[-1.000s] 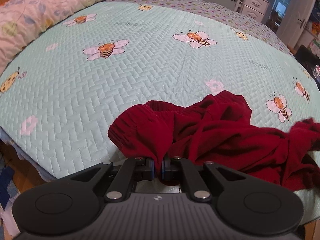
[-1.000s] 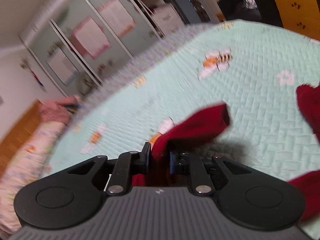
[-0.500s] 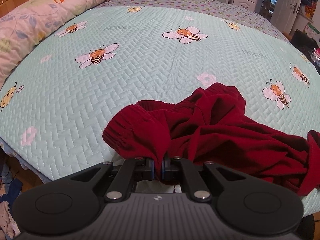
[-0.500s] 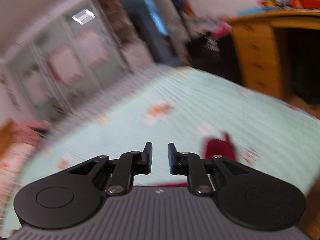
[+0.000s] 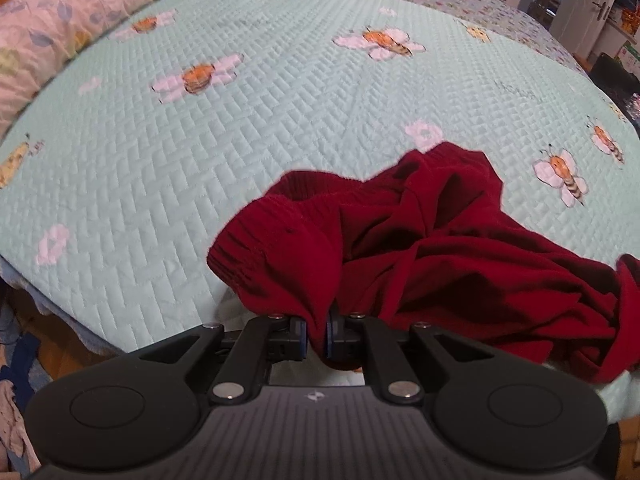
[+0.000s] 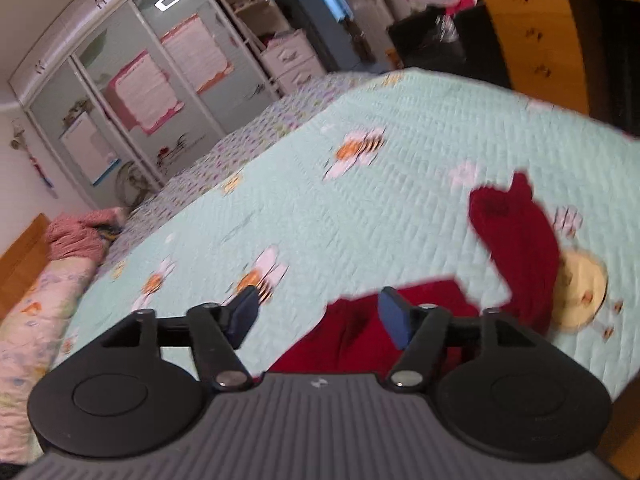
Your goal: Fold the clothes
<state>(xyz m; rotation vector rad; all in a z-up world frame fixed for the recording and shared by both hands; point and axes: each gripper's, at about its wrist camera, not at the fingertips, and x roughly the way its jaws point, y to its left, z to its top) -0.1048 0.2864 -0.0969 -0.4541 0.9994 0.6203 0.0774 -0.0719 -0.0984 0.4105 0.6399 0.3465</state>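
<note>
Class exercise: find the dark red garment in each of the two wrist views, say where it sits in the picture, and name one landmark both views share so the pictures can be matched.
Left wrist view: the dark red garment lies crumpled at centre right, one edge pinched in the left gripper.
Right wrist view: it fills the lower centre and right, beyond the open right gripper.
Shared landmark: the mint quilt printed with bees.

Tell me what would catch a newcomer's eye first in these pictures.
The dark red garment stands out, crumpled near the front edge of the mint green quilt printed with cartoon bees. The left tongs are shut on its ribbed edge. The right tongs hang open above another part of the red cloth.
</note>
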